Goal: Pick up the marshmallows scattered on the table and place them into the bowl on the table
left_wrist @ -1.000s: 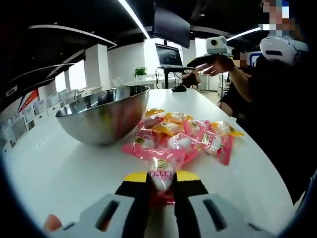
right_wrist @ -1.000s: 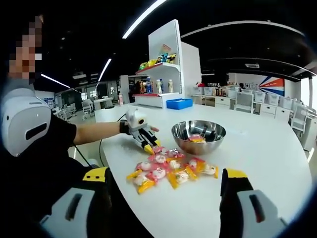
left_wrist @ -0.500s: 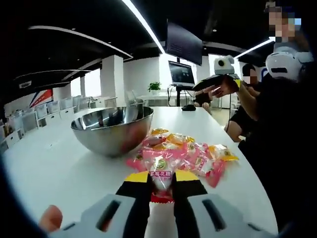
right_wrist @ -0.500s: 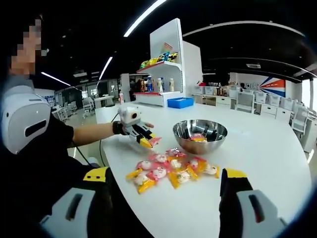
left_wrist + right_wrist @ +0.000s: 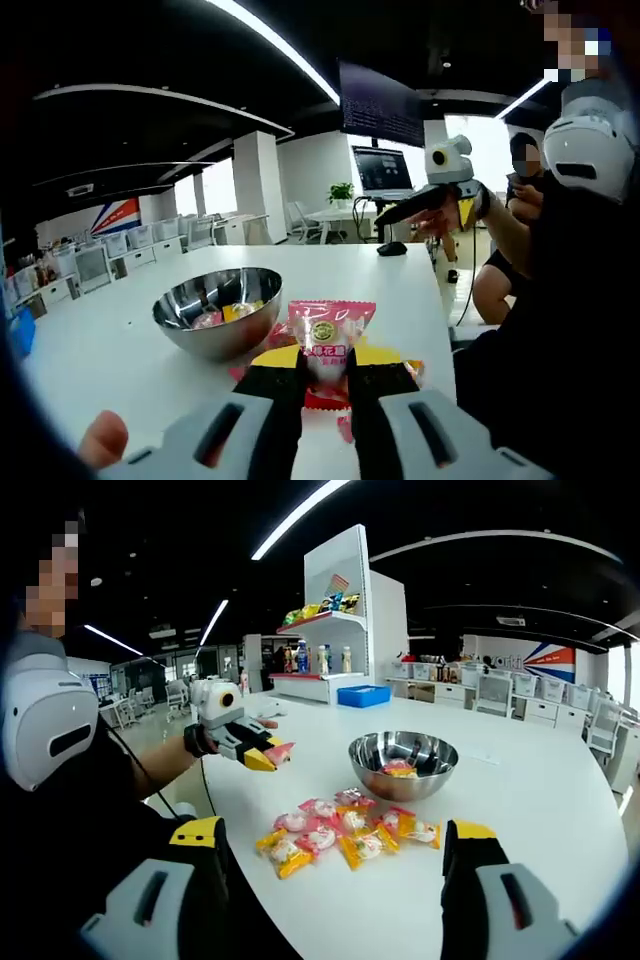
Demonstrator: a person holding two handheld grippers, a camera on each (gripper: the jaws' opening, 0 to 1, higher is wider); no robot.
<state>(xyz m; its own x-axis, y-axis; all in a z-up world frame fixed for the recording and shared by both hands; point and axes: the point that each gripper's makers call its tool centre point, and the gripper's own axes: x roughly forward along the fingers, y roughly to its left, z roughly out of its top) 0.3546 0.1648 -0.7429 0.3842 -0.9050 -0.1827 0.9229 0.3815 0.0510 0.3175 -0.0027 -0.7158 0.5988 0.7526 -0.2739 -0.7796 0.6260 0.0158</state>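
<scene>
Above table (image 5: pixel 560 810), left claw (image 5: pixel 327 362) clamping pink marshmallow packet (image 5: pixel 330 335), print unreadable, right claw (image 5: pixel 335 832) wide.

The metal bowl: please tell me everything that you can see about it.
The bowl is round, shiny, steel-looking metal with a thin rim, and it reflects the room. It stands upright on the white table. A few wrapped marshmallows lie inside. The scattered pile lies just in front of it. Neither gripper touches it.

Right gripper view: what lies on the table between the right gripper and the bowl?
In the right gripper view, the pile of wrapped marshmallows lies on the white table between the open right gripper and the bowl.
</scene>
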